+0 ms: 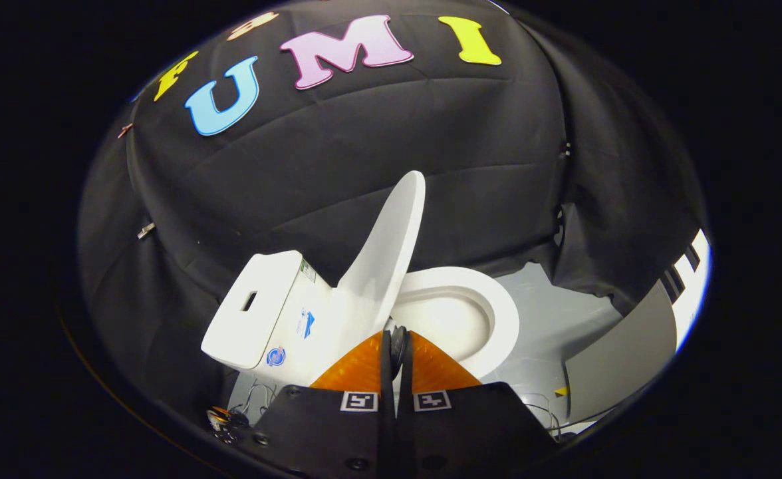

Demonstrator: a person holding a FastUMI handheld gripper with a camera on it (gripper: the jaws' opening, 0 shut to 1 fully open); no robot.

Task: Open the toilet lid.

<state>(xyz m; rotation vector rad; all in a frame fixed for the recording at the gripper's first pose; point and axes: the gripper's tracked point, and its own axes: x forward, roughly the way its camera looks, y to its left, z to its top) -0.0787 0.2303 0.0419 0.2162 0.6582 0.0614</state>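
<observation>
A white toilet (298, 319) stands ahead of me, its tank (251, 309) to the left of the fingers and its bowl to the right. The lid (388, 253) is raised, standing nearly upright and leaning back toward the tank. The seat ring (497, 313) and the bowl opening lie uncovered to the right of the lid. My gripper (396, 339) sits just below the lid's base, with its two fingers pressed together and nothing held between them. The fingertips overlap the near rim of the bowl.
Black cloth forms the booth's wall behind and to both sides of the toilet. A pale grey floor (564, 319) shows to the right of the bowl, with a grey panel (624, 359) leaning at the far right. Thin cables (251, 399) lie by the toilet's base.
</observation>
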